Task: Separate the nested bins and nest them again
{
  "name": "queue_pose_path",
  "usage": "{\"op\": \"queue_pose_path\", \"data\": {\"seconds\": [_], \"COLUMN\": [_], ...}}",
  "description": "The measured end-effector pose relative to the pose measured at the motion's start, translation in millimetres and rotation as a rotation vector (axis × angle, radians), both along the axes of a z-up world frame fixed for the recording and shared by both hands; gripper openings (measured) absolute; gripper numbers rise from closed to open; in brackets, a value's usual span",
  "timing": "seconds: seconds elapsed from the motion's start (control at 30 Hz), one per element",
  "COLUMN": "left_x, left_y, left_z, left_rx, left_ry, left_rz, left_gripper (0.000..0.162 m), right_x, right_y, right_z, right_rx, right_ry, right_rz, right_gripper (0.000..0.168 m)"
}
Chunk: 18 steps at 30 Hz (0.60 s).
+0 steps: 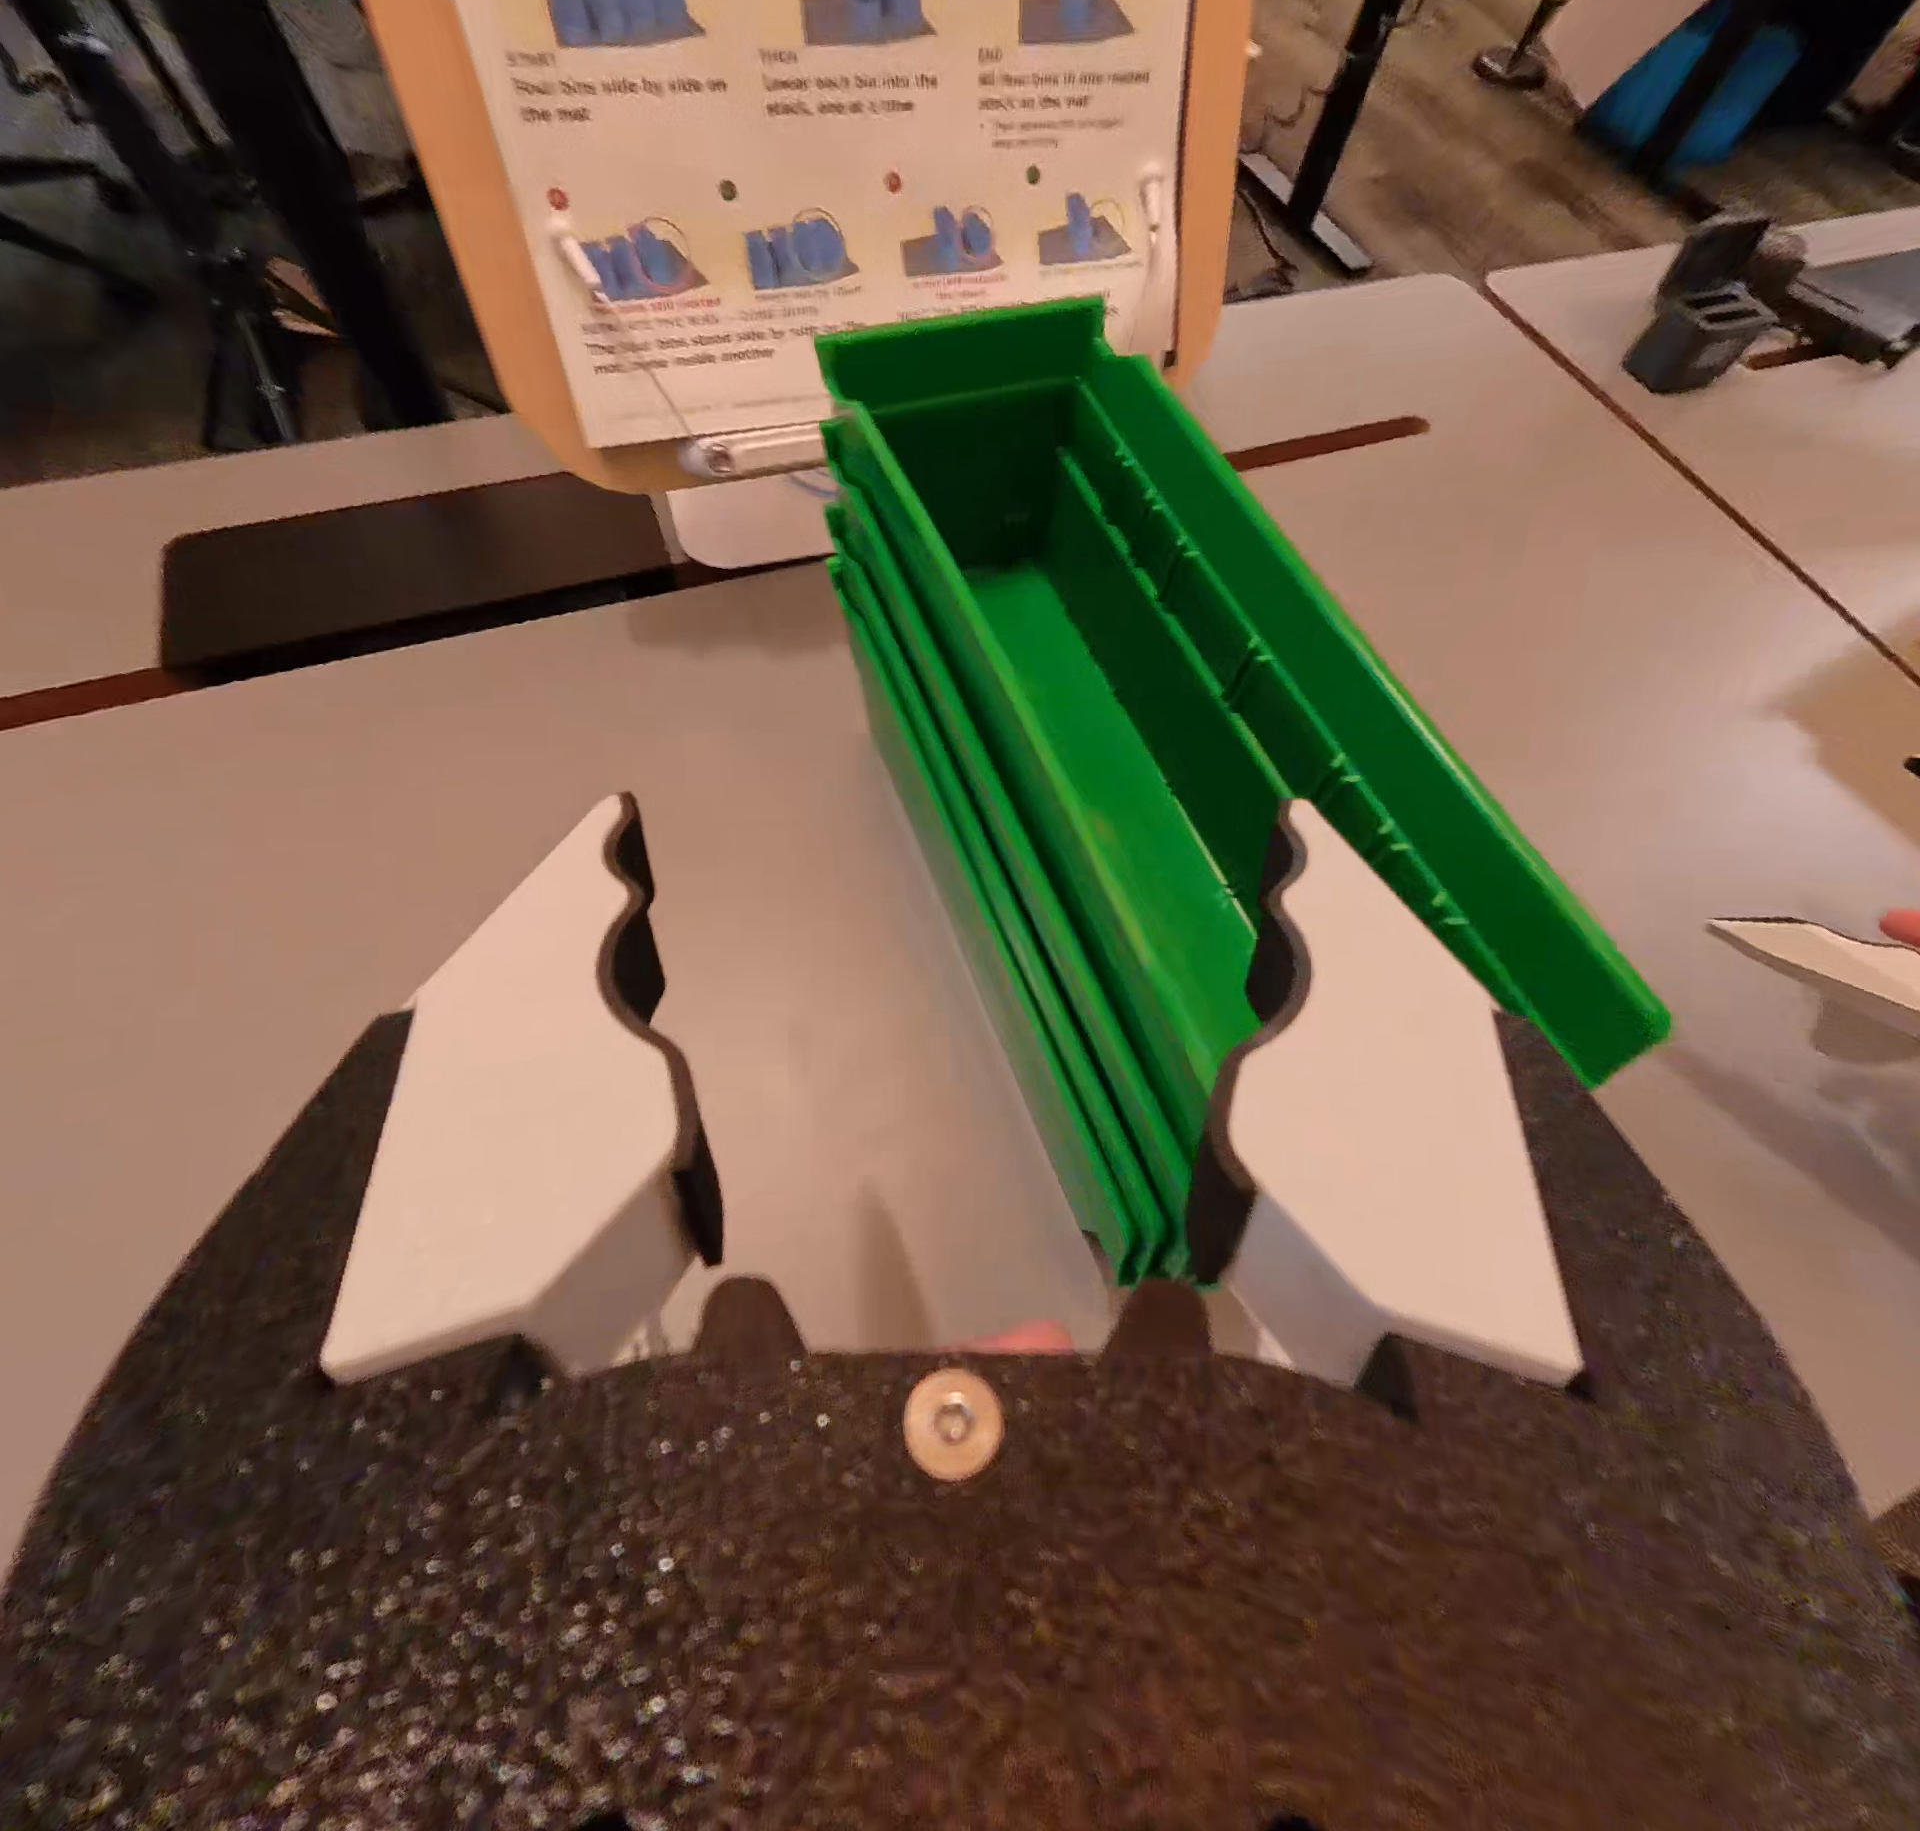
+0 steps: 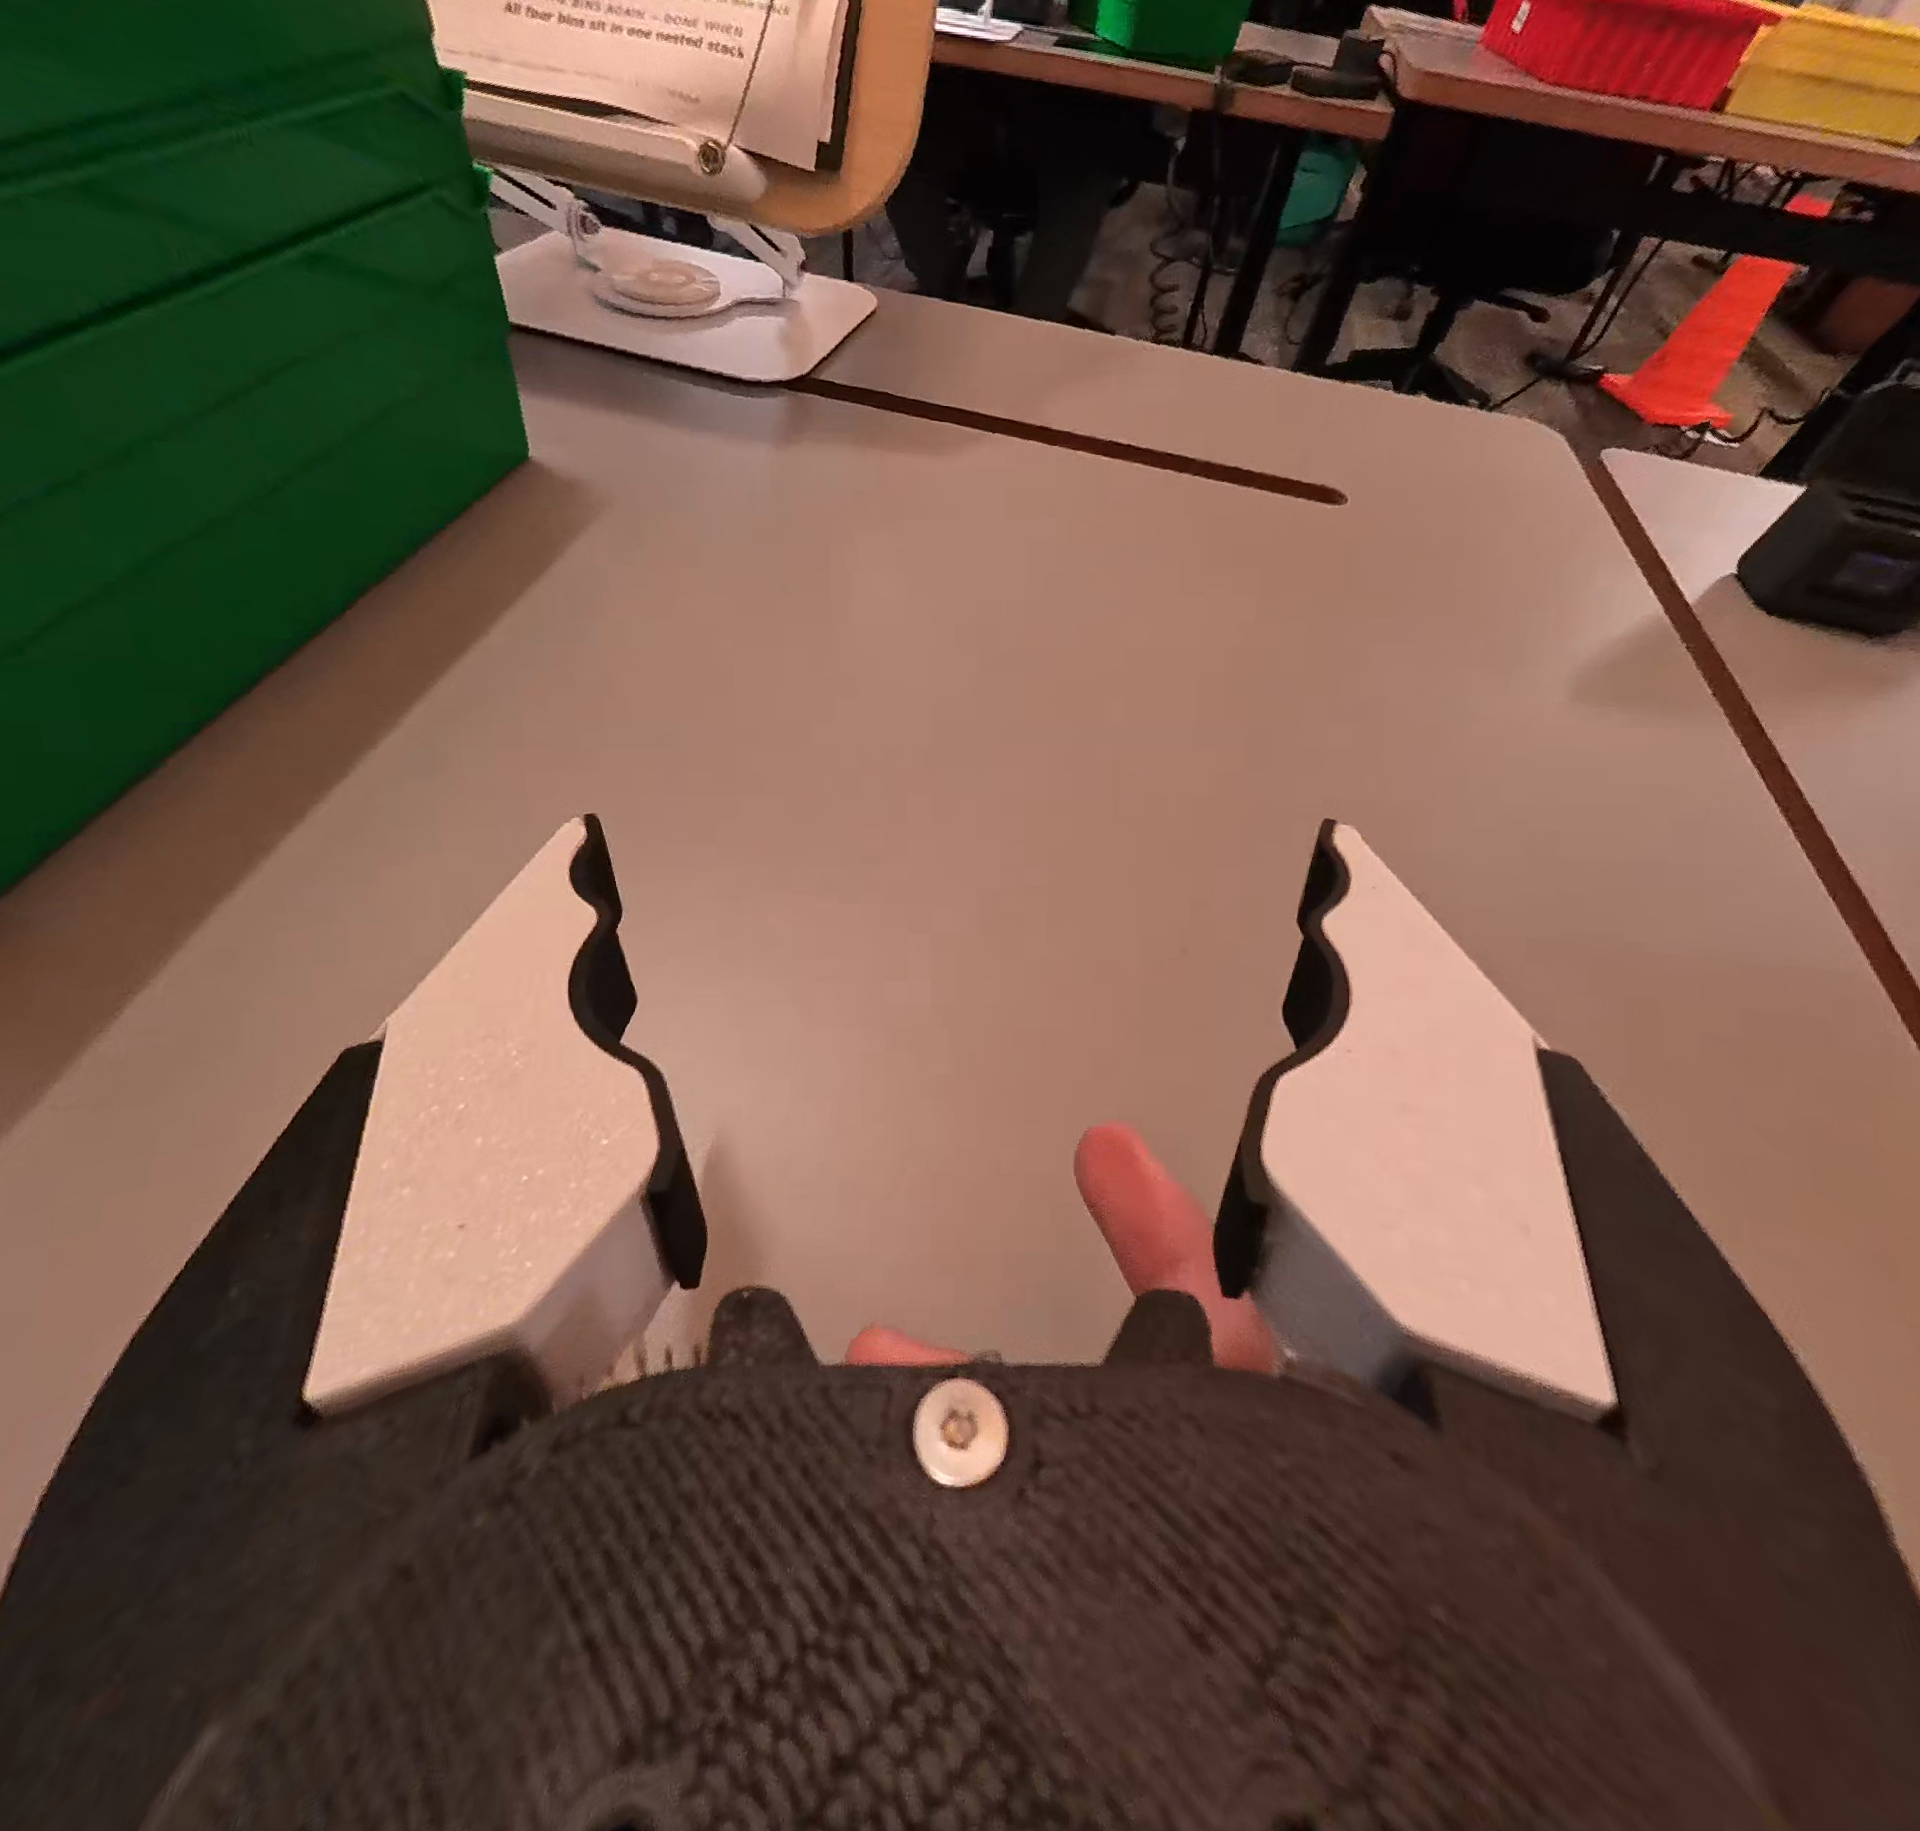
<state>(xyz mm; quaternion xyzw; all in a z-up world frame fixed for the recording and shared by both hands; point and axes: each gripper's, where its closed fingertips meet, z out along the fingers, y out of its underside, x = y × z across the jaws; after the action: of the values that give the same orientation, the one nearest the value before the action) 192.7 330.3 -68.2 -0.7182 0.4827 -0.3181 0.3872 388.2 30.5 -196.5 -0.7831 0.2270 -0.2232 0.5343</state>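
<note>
A stack of several nested green bins (image 1: 1049, 742) stands on the grey table (image 1: 416, 846), long and narrow, running away from me. The top bin sits tilted and raised to the right. My left gripper (image 1: 958, 810) is open at the stack's near end. The stack's left rims lie between the jaws, close beside the right finger (image 1: 1382, 1106). My right gripper (image 2: 958, 827) is open and empty above bare table, with the green stack (image 2: 229, 379) to its left. One of its white fingers shows at the right edge of the left wrist view (image 1: 1818, 960).
An instruction board on a white stand (image 1: 810, 171) rises just behind the bins and shows in the right wrist view (image 2: 665, 15). A dark slot (image 2: 1070, 441) crosses the table. A black device (image 2: 1839, 555) sits on the adjoining table at right.
</note>
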Motion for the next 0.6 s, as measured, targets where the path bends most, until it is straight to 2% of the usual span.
{"op": "queue_pose_path", "data": {"seconds": [0.13, 0.23, 0.4, 0.6], "left_x": [19, 31, 44, 67], "left_y": [-21, -32, -26, -21], "left_z": [2, 6, -3, -5], "left_rx": [-0.104, -0.097, -0.005, -0.046], "left_ry": [0.026, 0.073, 0.307, 0.496], "left_rz": [-0.058, -0.084, -0.029, 0.023], "left_gripper": [0.115, 0.115, 0.115, 0.115], "right_x": [2, 0, -5, -9], "right_y": [-3, -2, 4, 7], "right_z": [6, 11, 15, 12], "right_rx": [0.012, 0.032, 0.042, 0.011], "right_ry": [0.0, 0.017, 0.009, 0.004], "right_rz": [-0.011, -0.012, 0.018, 0.033], "right_gripper": [0.125, 0.127, 0.122, 0.122]}}
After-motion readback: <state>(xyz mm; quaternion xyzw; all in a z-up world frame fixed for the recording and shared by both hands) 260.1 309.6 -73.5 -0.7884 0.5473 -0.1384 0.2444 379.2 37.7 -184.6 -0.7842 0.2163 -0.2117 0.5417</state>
